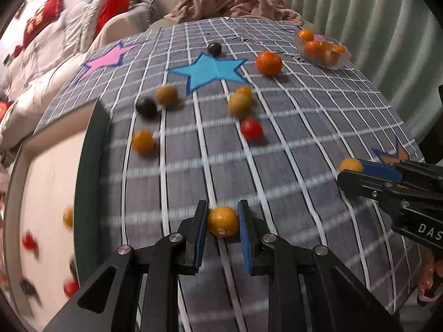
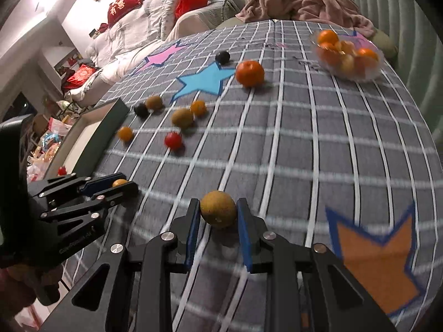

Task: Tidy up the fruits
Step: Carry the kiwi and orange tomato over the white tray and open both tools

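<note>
My left gripper (image 1: 223, 213) is shut on a small yellow-orange fruit (image 1: 223, 222) low over the grey checked tablecloth (image 1: 277, 166). My right gripper (image 2: 218, 207) is shut on a round brownish-yellow fruit (image 2: 218, 213). Each shows in the other's view: the right gripper (image 1: 350, 170) at the right edge, the left gripper (image 2: 128, 182) at the left. Loose on the cloth lie a mandarin (image 1: 269, 63), a red tomato (image 1: 251, 129), dark fruits (image 1: 146, 107) and several yellow and brown ones. A clear bowl (image 2: 368, 76) at the far right holds oranges.
A white tray with a dark green rim (image 1: 88, 182) sits at the cloth's left edge, holding small red, yellow and dark fruits. Star patches mark the cloth, blue (image 1: 213, 70) and orange (image 2: 379, 265). A pink blanket (image 2: 304, 2) lies beyond the far edge.
</note>
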A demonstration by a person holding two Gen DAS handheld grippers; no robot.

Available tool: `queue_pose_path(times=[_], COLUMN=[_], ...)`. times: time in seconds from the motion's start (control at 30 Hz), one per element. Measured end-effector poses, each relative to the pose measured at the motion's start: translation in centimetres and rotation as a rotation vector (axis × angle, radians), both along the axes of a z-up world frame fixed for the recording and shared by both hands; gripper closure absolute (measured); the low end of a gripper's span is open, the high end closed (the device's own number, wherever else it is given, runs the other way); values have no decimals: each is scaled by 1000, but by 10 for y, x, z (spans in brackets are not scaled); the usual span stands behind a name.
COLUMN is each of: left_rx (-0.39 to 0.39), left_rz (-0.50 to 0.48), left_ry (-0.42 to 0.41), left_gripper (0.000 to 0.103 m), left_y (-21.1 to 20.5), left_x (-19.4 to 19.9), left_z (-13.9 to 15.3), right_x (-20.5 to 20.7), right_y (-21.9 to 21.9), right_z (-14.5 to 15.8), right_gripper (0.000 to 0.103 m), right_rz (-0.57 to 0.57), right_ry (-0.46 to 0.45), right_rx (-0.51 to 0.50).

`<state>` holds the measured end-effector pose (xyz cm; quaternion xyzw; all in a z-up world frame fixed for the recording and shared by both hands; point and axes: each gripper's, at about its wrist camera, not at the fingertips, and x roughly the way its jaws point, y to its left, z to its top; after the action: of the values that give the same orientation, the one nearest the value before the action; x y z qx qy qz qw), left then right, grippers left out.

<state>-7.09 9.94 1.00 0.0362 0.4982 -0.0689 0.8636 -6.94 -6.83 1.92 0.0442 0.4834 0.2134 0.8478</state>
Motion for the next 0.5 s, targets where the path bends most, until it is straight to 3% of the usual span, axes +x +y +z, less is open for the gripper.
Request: queue_pose_path(times=[0.27, 0.5], left_rx=[-22, -84], left_rz=[58, 91], left_ry=[0, 9], left_gripper=[80, 80], left_y=[3, 14], left_x=[-49, -63], left_z=[0, 3], right_x=[-41, -58], right_y=[-9, -10], right_z=[1, 12], right_gripper=[74, 74], right_rz=[-30, -40], right_ry=[4, -4], right_rx=[6, -1])
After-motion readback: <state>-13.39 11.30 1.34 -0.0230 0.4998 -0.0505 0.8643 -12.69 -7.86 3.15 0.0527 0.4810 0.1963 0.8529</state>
